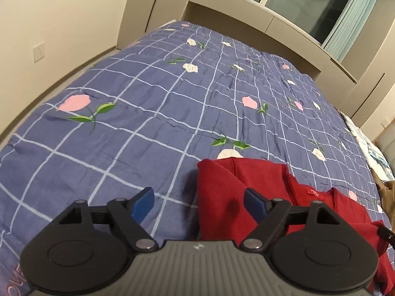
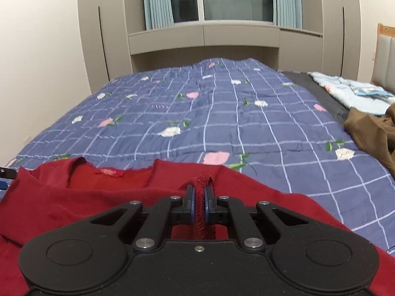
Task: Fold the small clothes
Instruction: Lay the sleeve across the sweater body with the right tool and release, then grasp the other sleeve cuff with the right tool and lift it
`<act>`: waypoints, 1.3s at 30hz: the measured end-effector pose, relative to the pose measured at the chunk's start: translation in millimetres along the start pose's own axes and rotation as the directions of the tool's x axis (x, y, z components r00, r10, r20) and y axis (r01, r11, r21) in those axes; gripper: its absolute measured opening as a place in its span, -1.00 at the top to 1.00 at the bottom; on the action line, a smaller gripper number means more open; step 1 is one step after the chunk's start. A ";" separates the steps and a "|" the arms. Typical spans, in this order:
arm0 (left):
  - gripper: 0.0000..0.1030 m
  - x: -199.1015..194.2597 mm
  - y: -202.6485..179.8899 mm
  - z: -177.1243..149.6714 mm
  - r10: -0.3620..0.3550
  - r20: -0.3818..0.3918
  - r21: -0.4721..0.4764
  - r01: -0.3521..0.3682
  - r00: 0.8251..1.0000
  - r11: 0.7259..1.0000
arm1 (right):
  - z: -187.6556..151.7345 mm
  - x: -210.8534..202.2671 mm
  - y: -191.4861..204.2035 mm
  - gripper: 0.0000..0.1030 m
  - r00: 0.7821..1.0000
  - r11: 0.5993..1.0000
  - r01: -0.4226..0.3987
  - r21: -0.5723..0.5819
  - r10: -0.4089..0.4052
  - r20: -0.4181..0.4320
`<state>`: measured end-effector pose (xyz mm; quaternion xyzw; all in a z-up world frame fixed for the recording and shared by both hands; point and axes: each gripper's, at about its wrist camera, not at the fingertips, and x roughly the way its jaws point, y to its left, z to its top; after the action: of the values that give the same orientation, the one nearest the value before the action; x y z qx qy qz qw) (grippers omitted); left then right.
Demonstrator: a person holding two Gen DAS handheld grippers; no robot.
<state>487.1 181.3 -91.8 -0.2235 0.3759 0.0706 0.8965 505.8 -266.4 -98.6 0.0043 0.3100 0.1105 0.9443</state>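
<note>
Left hand-held gripper (image 1: pixel 198 203): jaws spread wide, nothing between the blue pads; the left pad (image 1: pixel 143 203) hangs over bare quilt, the right pad (image 1: pixel 254 206) over the red cloth.

Right hand-held gripper (image 2: pixel 199 203): jaws clamped together on a ridge of red cloth; a hemmed edge with visible stitching stands up pinched between the two blue pads.

Red garment (image 2: pixel 81 197): lies on the bed right under and ahead of both hand-held grippers; seen from the right hand-held gripper it spreads to the left and below the jaws, its neckline open and facing away, with a small red label (image 2: pixel 108 172) inside the collar.

Red garment from the left hand-held gripper: its left edge (image 1: pixel 217 194) falls between the two pads, with the rest running off to the right; part of it is folded over in a flap.

Quilt (image 1: pixel 153 113): blue, with a pale grid and pink and white flowers; it covers the bed beyond the red cloth.

Brown garment (image 2: pixel 370 133): crumpled on the quilt far to the right of the right hand-held gripper, apart from the red cloth.

Pale blue cloth (image 2: pixel 345 91): bundled beyond the brown garment, by the headboard (image 2: pixel 386 56).

Wardrobe and window (image 2: pixel 222 0): across the far side of the bed, straight ahead of the right hand-held gripper.
</note>
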 end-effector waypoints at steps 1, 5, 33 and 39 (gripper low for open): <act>-0.65 -2.1 0.5 -2.8 0.002 0.002 0.003 -0.002 1.000 1.000 | -2.4 4.7 0.2 0.86 1.000 1.000 0.002 -0.009 -0.002 -0.015; -0.68 -8.5 4.4 -19.3 0.037 -0.003 0.036 -0.037 0.999 0.999 | -13.7 21.3 0.6 0.84 0.998 0.999 0.034 -0.023 -0.035 -0.056; -0.98 12.2 -34.2 -22.3 0.268 -0.004 0.096 -0.266 0.963 0.959 | -43.4 -27.5 -11.7 -0.66 0.999 0.999 0.034 -0.013 -0.034 -0.015; -0.99 -26.9 -69.0 -46.5 0.165 0.030 0.114 -0.167 0.986 0.979 | -72.1 -96.9 -46.2 -0.99 0.994 0.982 0.093 0.164 -0.100 0.033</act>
<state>458.6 99.8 -77.6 -0.1383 0.3875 0.1254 0.9027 397.1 -336.3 -103.7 0.0685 0.2983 0.0387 0.9512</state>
